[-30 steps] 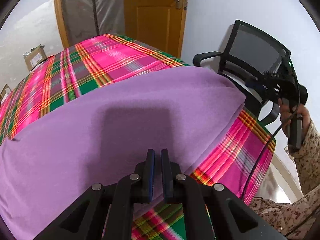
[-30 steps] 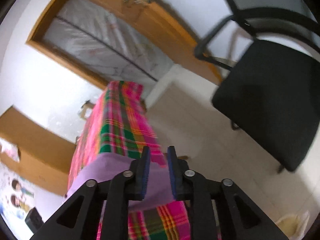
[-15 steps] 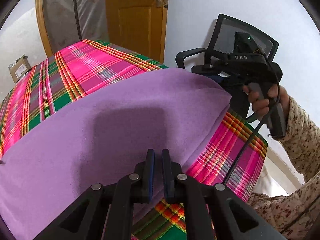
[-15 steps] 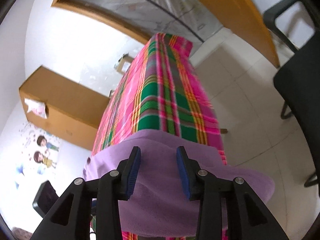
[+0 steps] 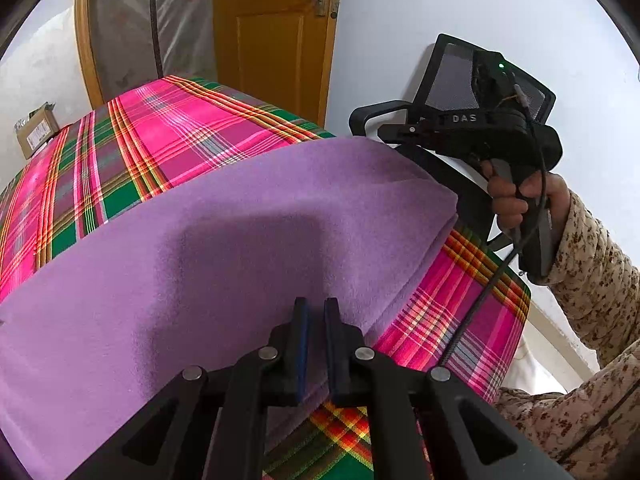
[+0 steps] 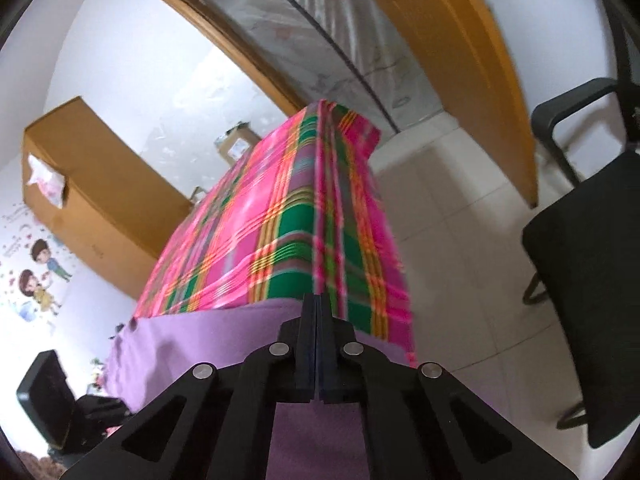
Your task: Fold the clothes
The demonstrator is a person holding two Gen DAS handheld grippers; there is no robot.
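Note:
A purple fleece cloth [image 5: 240, 220] lies folded in layers on a table under a pink and green plaid cover [image 5: 160, 132]. My left gripper [image 5: 316, 308] sits at the cloth's near edge, its fingers a narrow slit apart with purple fabric between them. My right gripper [image 5: 384, 134], held in a person's hand [image 5: 516, 196], has its tips at the cloth's far right corner. In the right wrist view that right gripper [image 6: 318, 300] is shut, pads together, on the far edge of the purple cloth [image 6: 192, 340], above the plaid cover [image 6: 260, 220].
A black mesh office chair [image 5: 460, 76] stands just past the table's right side, its seat [image 6: 580, 280] over tiled floor. An orange door [image 5: 272, 32] is behind the table. A cardboard box [image 5: 36, 134] sits far left. The gripper's cable [image 5: 480, 300] hangs over the table's right edge.
The right gripper swung in from beside the chair to the cloth's far right corner; it was open half a second ago and has now shut there. The left gripper kept its place.

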